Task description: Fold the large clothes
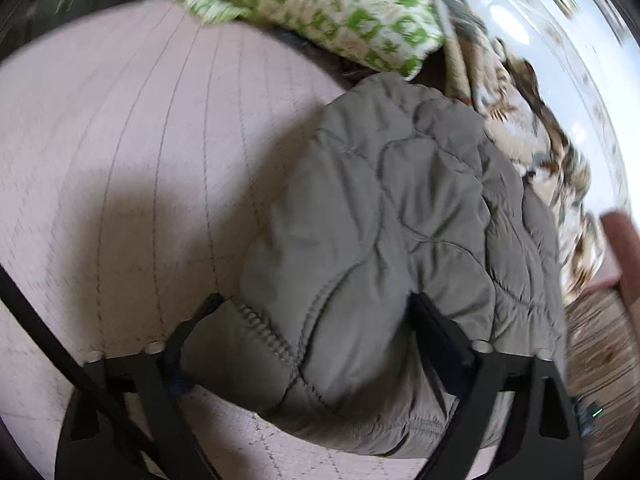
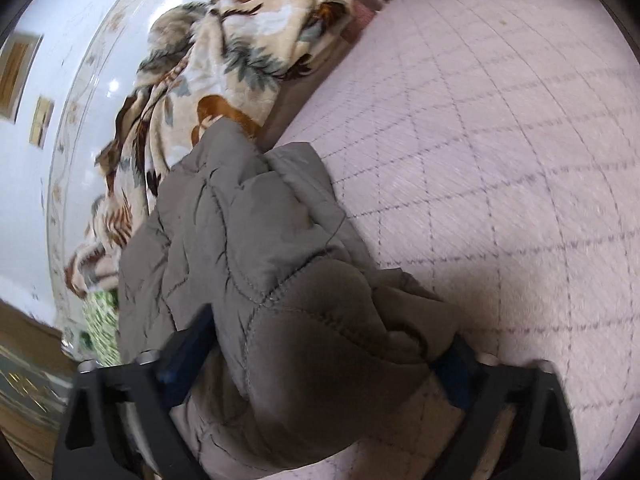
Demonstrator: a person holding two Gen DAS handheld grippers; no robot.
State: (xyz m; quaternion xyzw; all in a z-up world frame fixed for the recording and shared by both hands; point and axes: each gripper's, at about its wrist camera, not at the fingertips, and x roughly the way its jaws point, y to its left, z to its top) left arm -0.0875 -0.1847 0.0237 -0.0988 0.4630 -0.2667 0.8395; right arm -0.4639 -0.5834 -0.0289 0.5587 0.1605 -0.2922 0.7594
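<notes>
Both tools grip bunched quilted jacket (image 1: 380, 208) — left tool (image 1: 316, 312) and right tool (image 2: 332, 332) each straddle padded fabric, jacket heaped at 12 o'clock on the pink bed (image 1: 120, 120) — folding looks barely underway

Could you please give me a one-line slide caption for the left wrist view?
Left gripper straddling a bunched grey quilted jacket on a pink bedspread, green-patterned pillow behind.

Bright daylight, soft shadows on the bedspread (image 1: 120, 140), motion blur, heavy fisheye edges.
</notes>
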